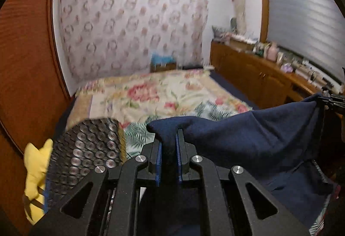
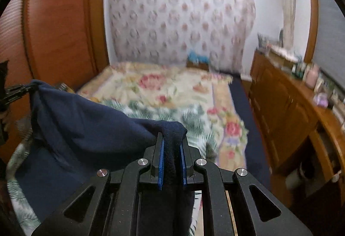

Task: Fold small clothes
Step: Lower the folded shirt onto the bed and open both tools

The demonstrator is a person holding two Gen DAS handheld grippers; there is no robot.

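Note:
A navy blue garment (image 1: 248, 139) hangs stretched between both grippers above the bed. My left gripper (image 1: 169, 134) is shut on one bunched corner of it, the cloth pinched between the blue pads. In the right wrist view the same navy garment (image 2: 86, 123) sags leftward from my right gripper (image 2: 171, 139), which is shut on the other corner. The right gripper's tip (image 1: 332, 100) shows at the right edge of the left wrist view, and the left gripper's tip (image 2: 15, 91) at the left edge of the right wrist view. The garment's lower part drapes down toward the bedspread.
A floral bedspread (image 1: 151, 95) covers the bed ahead. A grey patterned pillow (image 1: 86, 149) and a yellow cloth (image 1: 36, 162) lie at the left. A wooden wardrobe (image 2: 60, 24) stands left, a wooden cabinet (image 2: 286, 110) with small items on top runs along the right.

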